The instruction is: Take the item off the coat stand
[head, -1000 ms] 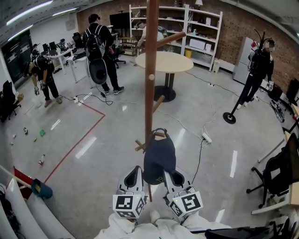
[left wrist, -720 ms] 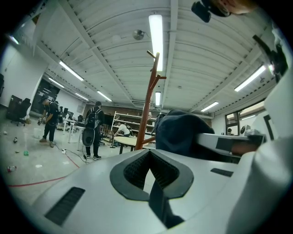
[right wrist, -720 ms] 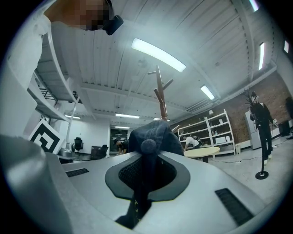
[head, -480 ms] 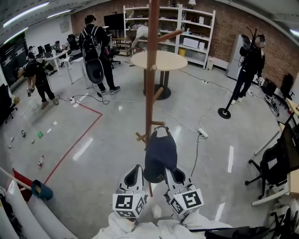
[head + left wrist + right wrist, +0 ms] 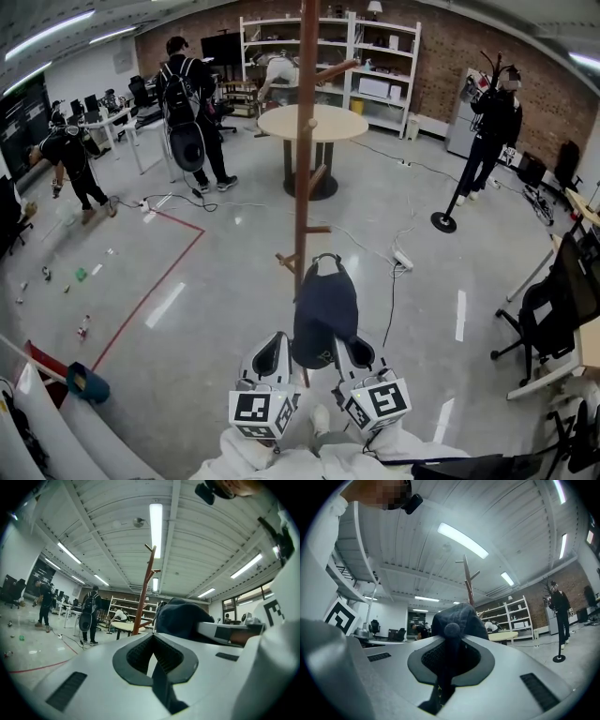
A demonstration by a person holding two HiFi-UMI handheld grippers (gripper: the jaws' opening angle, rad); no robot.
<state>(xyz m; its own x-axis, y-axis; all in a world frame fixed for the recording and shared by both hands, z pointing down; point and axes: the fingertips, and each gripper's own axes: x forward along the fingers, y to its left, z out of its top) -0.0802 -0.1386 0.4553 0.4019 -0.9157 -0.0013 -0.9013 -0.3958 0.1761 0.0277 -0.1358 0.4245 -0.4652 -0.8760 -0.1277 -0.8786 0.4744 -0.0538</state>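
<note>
My right gripper (image 5: 449, 653) has its jaws pressed together on a fold of the dark blue baseball cap (image 5: 459, 616). In the right gripper view the cap rises from between the jaws at the centre of the frame, its crown button sitting just above them.

In the head view the cap hangs at lower centre, just above and between my two grippers, with its back strap loop uppermost. The loop is just beside the lowest pegs of the wooden coat stand (image 5: 305, 141), whose pole runs up the middle of the frame. I cannot tell whether the loop touches a peg.

My left gripper (image 5: 154, 653) has its jaws together with nothing between them. In the left gripper view the cap lies to the right of these jaws and a little above them, apart from them, resting against my right gripper's body.
</note>
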